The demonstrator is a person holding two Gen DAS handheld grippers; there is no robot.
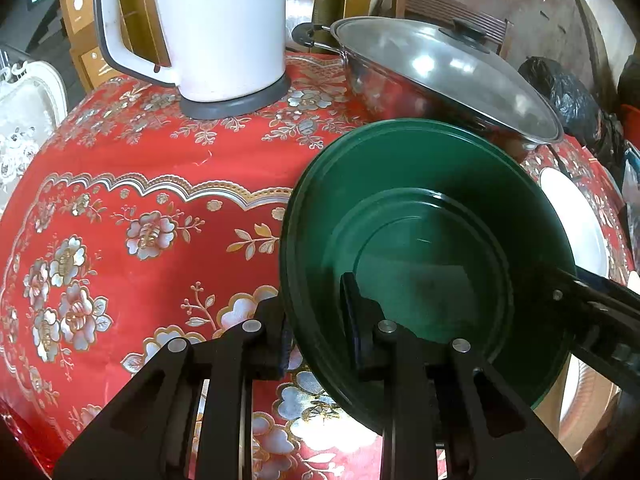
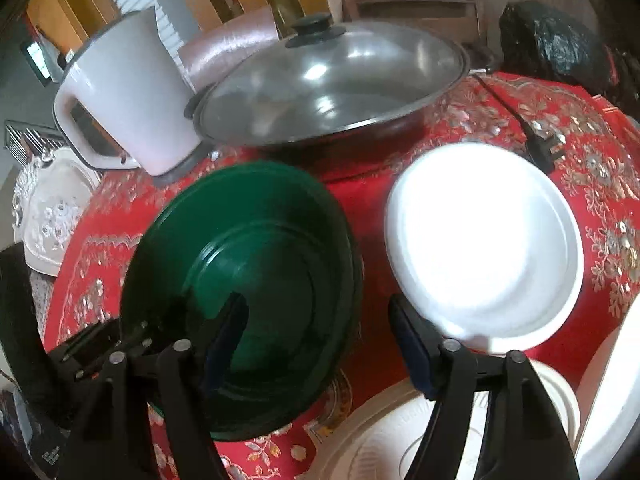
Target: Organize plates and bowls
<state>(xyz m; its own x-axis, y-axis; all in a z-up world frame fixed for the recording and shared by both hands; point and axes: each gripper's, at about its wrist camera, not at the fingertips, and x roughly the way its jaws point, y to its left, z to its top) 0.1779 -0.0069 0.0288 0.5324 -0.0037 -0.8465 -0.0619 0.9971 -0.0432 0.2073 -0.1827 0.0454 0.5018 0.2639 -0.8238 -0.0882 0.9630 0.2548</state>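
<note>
Green bowl (image 1: 424, 248): tilted above the red floral tablecloth (image 1: 132, 200), near rim clamped by the left gripper (image 1: 320, 320). One left finger (image 1: 352, 312) inside the bowl, the other outside the wall; jaws nearly together, pinching the rim.

Right gripper (image 2: 320, 344): straddling the opposite side of the green bowl. Left-hand finger (image 2: 228, 332) inside the bowl, the other finger (image 2: 412, 352) outside it, apart from the wall. Jaws partly open, gap visible on the outer side; no firm grip seen. Contact between the inner finger and the bowl's inside: cannot tell.

White plate (image 2: 484, 240): flat on the tablecloth, just beside the green bowl on its right in the right wrist view, not touching it. Overexposed; surface detail unreadable.

Surface: round table covered by the red cloth with silver and gold flower print.

Behind the green bowl: steel wok with glass lid (image 2: 332, 80) and black knob, close to the bowl's far rim. White electric kettle (image 1: 208, 28) on a grey base, behind and to the left of the bowl. Black power plug (image 2: 544, 144) and cord on the cloth beyond the white plate.

Beyond the table, past the wok: black plastic bag (image 2: 556, 40) and wooden furniture. Left of the bowl, off the table edge: white ornate chair back (image 2: 52, 216). Below the bowl, at the table edge: further pale dishes (image 2: 380, 440), partly hidden by the right gripper.
</note>
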